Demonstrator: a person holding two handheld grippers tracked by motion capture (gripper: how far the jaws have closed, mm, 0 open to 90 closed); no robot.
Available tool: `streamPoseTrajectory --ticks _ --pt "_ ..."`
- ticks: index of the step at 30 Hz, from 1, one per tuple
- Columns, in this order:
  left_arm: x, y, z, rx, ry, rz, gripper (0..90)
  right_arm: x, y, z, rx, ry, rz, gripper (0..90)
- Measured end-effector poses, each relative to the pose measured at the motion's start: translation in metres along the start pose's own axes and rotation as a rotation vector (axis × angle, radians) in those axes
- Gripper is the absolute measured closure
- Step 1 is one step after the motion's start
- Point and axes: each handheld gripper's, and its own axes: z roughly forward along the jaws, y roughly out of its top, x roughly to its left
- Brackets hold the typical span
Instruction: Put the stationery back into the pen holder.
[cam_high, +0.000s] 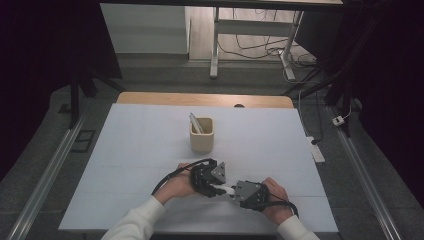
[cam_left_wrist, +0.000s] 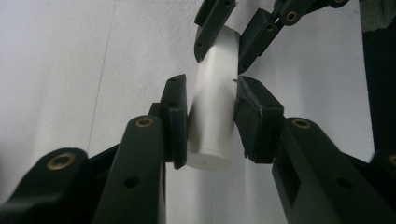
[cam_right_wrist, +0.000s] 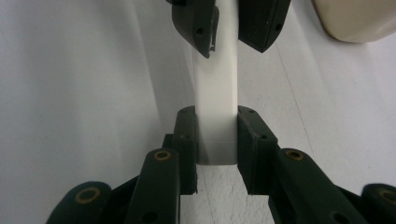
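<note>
- White pen-like stick (cam_high: 224, 189) sits between the two hand-held grippers, close to the near edge of the counter (cam_high: 140, 150) and about midway along it; it lies roughly level, just above the white surface.
- Left hand-held gripper (cam_left_wrist: 211, 109) has the rounded end of the stick between its pads; the stick touches the left pad, while a thin gap seems to show at the right pad, so whether this grip is firm cannot be told.
- Right hand-held gripper (cam_right_wrist: 216, 135) is clenched on the other, squarer end, both pads flat against its sides.
- In the high view the left hand-held gripper (cam_high: 207, 179) and the right hand-held gripper (cam_high: 245, 192) face each other, nearly tip to tip, with the stick bridging them.
- Beige holder cup (cam_high: 202, 135) stands upright near the middle of the counter, well apart from the hands, with another light stick (cam_high: 195, 123) leaning inside it.
- Judged from this, the work looks mid-way: one stick is already in the cup, and this one is gripped at both ends, perhaps to pull a cap off, push one on, or pass it across.
- Still left, it seems: finishing that two-handed step and putting the stick into the cup.
</note>
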Motion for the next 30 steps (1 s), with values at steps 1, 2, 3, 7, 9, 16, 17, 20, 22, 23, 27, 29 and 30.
streamPoseTrajectory --ticks 1,2,3,7,9,16,17,20,22,23,27,29,30 --pt "0.000 0.000 0.000 -0.005 0.006 -0.003 63.9 0.000 0.000 0.000 -0.004 0.003 0.004 70.6" --pt "0.001 0.000 -0.001 -0.012 0.010 -0.013 62.6 0.000 -0.001 0.000 -0.005 -0.006 0.008 70.6" --pt "0.001 0.000 -0.002 -0.024 0.016 -0.027 60.2 -0.001 -0.002 -0.001 -0.011 -0.006 0.020 70.6" --pt "0.007 -0.001 -0.010 -0.100 0.035 -0.102 47.5 -0.004 -0.007 -0.005 -0.028 -0.024 0.065 70.7" --pt "0.009 -0.003 -0.014 -0.137 0.050 -0.137 41.9 -0.007 -0.010 -0.006 -0.052 -0.034 0.093 70.7" --pt "0.017 -0.013 -0.024 -0.226 0.076 -0.225 34.9 -0.012 -0.014 -0.013 -0.111 -0.064 0.164 70.7" --pt "0.017 -0.014 -0.025 -0.233 0.077 -0.234 34.4 -0.013 -0.015 -0.014 -0.110 -0.065 0.166 70.7" --pt "0.019 -0.018 -0.027 -0.255 0.086 -0.258 33.2 -0.014 -0.016 -0.015 -0.124 -0.079 0.181 70.8" --pt "0.020 -0.020 -0.028 -0.269 0.086 -0.272 32.4 -0.015 -0.017 -0.016 -0.131 -0.083 0.188 70.8" --pt "0.020 -0.021 -0.028 -0.277 0.085 -0.280 32.0 -0.015 -0.017 -0.016 -0.145 -0.084 0.209 70.8" --pt "0.020 -0.025 -0.030 -0.312 0.088 -0.304 31.3 -0.018 -0.019 -0.019 -0.169 -0.087 0.237 70.8" --pt "0.021 -0.028 -0.030 -0.325 0.092 -0.315 31.0 -0.019 -0.020 -0.020 -0.189 -0.088 0.260 70.8" --pt "0.021 -0.029 -0.030 -0.329 0.090 -0.323 30.9 -0.019 -0.021 -0.021 -0.199 -0.084 0.268 70.8"
